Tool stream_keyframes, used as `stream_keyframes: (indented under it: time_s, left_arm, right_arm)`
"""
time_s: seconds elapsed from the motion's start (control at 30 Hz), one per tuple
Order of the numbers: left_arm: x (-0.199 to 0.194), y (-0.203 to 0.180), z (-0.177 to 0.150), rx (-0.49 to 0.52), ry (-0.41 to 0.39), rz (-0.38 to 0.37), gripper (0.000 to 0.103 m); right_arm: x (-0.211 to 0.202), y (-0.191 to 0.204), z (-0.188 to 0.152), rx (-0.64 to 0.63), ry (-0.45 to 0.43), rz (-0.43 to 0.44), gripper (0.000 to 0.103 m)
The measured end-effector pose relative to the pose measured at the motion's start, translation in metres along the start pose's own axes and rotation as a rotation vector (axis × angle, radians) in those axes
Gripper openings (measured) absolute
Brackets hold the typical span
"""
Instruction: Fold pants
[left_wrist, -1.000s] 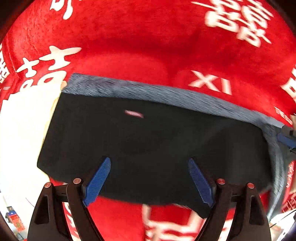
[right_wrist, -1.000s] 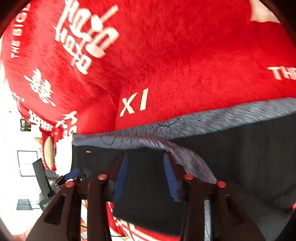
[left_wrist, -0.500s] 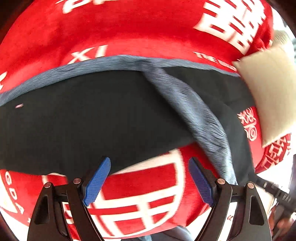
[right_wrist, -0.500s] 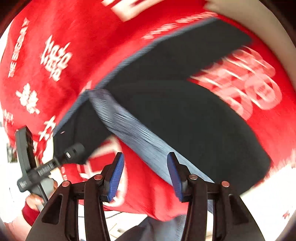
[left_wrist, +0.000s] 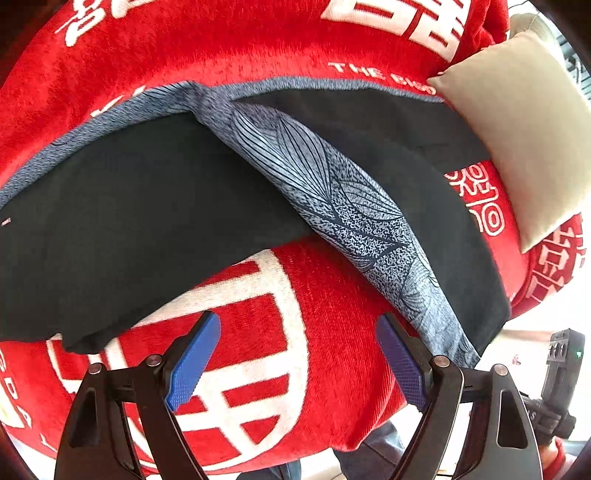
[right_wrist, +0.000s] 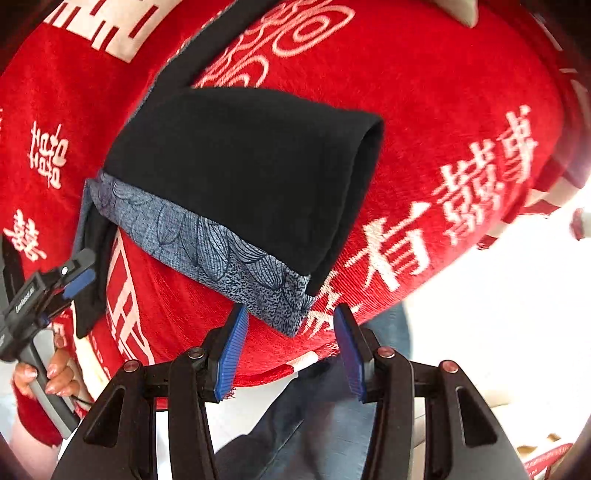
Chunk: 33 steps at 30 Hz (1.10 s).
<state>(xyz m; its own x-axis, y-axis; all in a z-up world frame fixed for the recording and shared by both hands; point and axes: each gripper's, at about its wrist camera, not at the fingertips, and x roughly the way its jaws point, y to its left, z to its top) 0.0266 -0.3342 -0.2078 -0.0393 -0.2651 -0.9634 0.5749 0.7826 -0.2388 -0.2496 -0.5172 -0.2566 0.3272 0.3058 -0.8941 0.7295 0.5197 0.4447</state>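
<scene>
Black pants (left_wrist: 140, 206) with a grey-blue leaf-patterned side stripe (left_wrist: 343, 206) lie spread on a red blanket. In the right wrist view the pants (right_wrist: 251, 177) show one leg end, with the stripe (right_wrist: 221, 258) along its near edge. My left gripper (left_wrist: 295, 354) is open and empty, above bare blanket near the pants' lower edge. My right gripper (right_wrist: 290, 350) is open and empty, just short of the stripe's corner. The left gripper also shows in the right wrist view (right_wrist: 74, 280).
The red blanket (left_wrist: 258, 369) with white characters covers the surface, and its front edge (right_wrist: 288, 369) is close to my right gripper. A beige cushion (left_wrist: 524, 140) lies at the right by the pants. The person's jeans (right_wrist: 314, 424) are below.
Both grippers have pulled back from the pants toward the blanket's front edge. The right gripper, which was around the stripe edge a second ago, now holds nothing.
</scene>
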Motion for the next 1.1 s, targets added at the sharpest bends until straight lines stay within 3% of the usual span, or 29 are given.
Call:
stream_keyframes:
  time_s: [0.1, 0.13, 0.17, 0.3, 0.5, 0.7, 0.83, 0.93, 1.0, 1.03, 1.07, 1.1]
  left_arm:
    - [0.009, -0.005, 0.005, -0.039, 0.020, 0.015, 0.087]
    - [0.011, -0.007, 0.007, -0.052, 0.030, 0.021, 0.087]
    - [0.011, -0.009, 0.009, -0.064, 0.034, 0.024, 0.087]
    - [-0.001, -0.016, 0.021, -0.091, 0.007, 0.054, 0.087]
    - [-0.027, -0.022, 0.052, -0.135, -0.065, 0.116, 0.087]
    - [-0.049, -0.020, 0.081, -0.197, -0.142, 0.157, 0.087]
    - [-0.032, -0.026, 0.099, -0.196, -0.149, 0.199, 0.087]
    - [-0.015, -0.030, 0.112, -0.196, -0.136, 0.222, 0.087]
    - [-0.006, -0.031, 0.120, -0.203, -0.135, 0.228, 0.087]
    - [-0.003, -0.032, 0.123, -0.203, -0.135, 0.235, 0.087]
    - [0.000, -0.033, 0.127, -0.201, -0.133, 0.245, 0.087]
    - [0.005, -0.033, 0.131, -0.199, -0.130, 0.255, 0.087]
  right_arm:
    - [0.012, -0.002, 0.005, -0.017, 0.040, 0.072, 0.052]
    - [0.013, -0.003, 0.008, -0.012, 0.062, 0.078, 0.038]
    - [0.012, -0.005, 0.011, -0.004, 0.082, 0.105, 0.001]
    - [-0.030, 0.006, 0.043, -0.038, 0.096, 0.223, 0.003]
    - [-0.103, 0.047, 0.149, -0.212, -0.023, 0.266, 0.002]
    - [-0.122, 0.094, 0.268, -0.313, -0.120, 0.210, 0.002]
    - [-0.098, 0.111, 0.334, -0.328, -0.101, 0.134, 0.003]
    - [-0.067, 0.116, 0.361, -0.375, -0.048, 0.000, 0.011]
    - [-0.066, 0.126, 0.369, -0.429, -0.059, -0.090, 0.039]
    - [-0.076, 0.132, 0.369, -0.458, -0.104, -0.099, 0.063]
    - [-0.083, 0.135, 0.368, -0.475, -0.137, -0.101, 0.076]
    - [-0.095, 0.140, 0.365, -0.500, -0.183, -0.095, 0.076]
